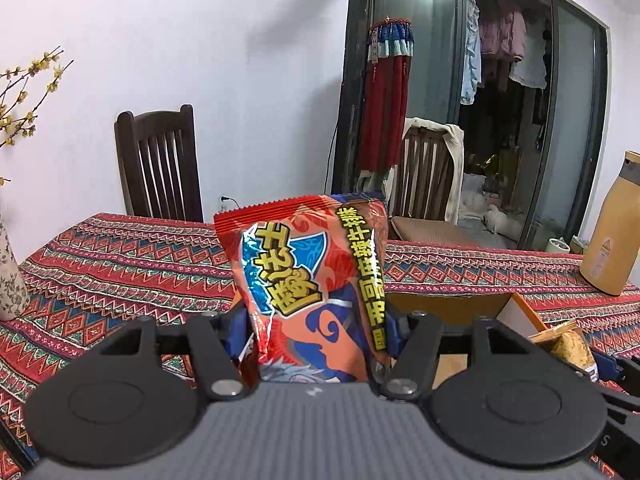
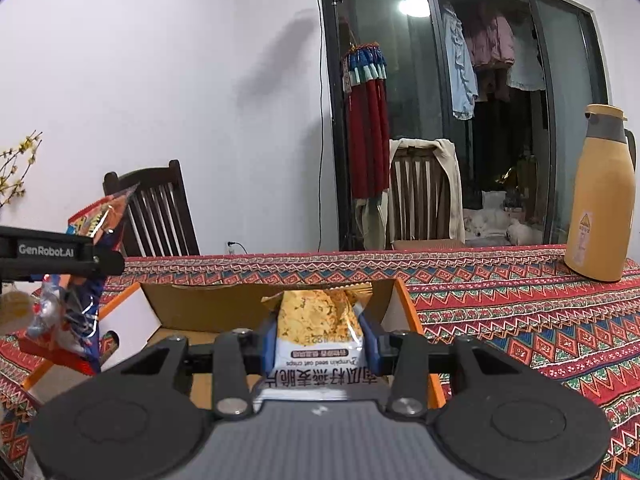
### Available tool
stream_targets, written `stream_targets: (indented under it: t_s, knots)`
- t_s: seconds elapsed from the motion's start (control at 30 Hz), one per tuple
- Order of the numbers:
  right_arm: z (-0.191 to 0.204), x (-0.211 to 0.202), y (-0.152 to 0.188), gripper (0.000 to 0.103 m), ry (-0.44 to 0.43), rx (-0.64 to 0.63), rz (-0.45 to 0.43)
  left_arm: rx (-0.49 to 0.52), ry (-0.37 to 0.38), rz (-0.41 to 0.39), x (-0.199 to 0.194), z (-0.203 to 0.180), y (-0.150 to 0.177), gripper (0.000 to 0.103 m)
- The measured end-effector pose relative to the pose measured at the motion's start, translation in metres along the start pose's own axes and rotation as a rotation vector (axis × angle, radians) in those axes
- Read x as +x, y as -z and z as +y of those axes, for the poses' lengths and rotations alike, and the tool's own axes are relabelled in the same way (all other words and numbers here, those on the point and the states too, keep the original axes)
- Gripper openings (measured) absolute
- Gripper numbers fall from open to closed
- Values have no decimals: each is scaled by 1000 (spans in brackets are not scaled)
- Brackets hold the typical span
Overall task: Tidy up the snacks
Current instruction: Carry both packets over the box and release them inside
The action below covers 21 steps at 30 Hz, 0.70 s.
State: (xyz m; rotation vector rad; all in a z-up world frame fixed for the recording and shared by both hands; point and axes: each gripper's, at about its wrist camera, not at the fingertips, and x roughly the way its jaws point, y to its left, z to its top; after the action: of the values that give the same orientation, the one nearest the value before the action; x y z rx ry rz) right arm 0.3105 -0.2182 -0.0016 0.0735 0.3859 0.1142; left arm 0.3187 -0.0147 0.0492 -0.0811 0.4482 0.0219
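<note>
The red snack bag (image 1: pixel 316 288) looked light, puffy and crinkly, slick foil best pinched low across its width, as the left gripper (image 1: pixel 316 336) had it clamped. The oat crisp packet (image 2: pixel 320 320), fragile inside, sat clamped in the right gripper (image 2: pixel 320 340) over the open cardboard box (image 2: pixel 224 308) on the patterned bench (image 2: pixel 520 312).

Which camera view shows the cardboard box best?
The right wrist view shows the cardboard box best: its open inside, back wall and orange rims are visible behind the oat crisps packet held in the right gripper. The left wrist view shows only a corner, mostly hidden by the red snack bag.
</note>
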Motion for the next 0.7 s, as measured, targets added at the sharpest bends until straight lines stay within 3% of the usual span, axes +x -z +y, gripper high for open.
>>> stream_targets:
  t_s: [0.3, 0.33, 0.4, 0.43, 0.5, 0.7]
  knots:
    - [3, 2, 3, 43, 11, -6, 22, 30, 5, 52, 12, -8, 8, 66]
    - [2, 2, 4, 46, 13, -2, 24, 32, 4, 53, 11, -9, 8, 73]
    - [0, 1, 4, 77, 24, 11, 18, 34, -7, 33, 7, -9, 9, 89]
    - [-1, 0, 4, 86, 30, 16, 11, 32, -18, 19, 4, -10, 9, 102]
    - [-3, -3, 3, 103, 33, 28, -2, 19, -27, -8, -2, -8, 7, 103]
    - [-1, -4, 4, 103, 50, 27, -5, 10, -25, -31, -12, -8, 4, 103]
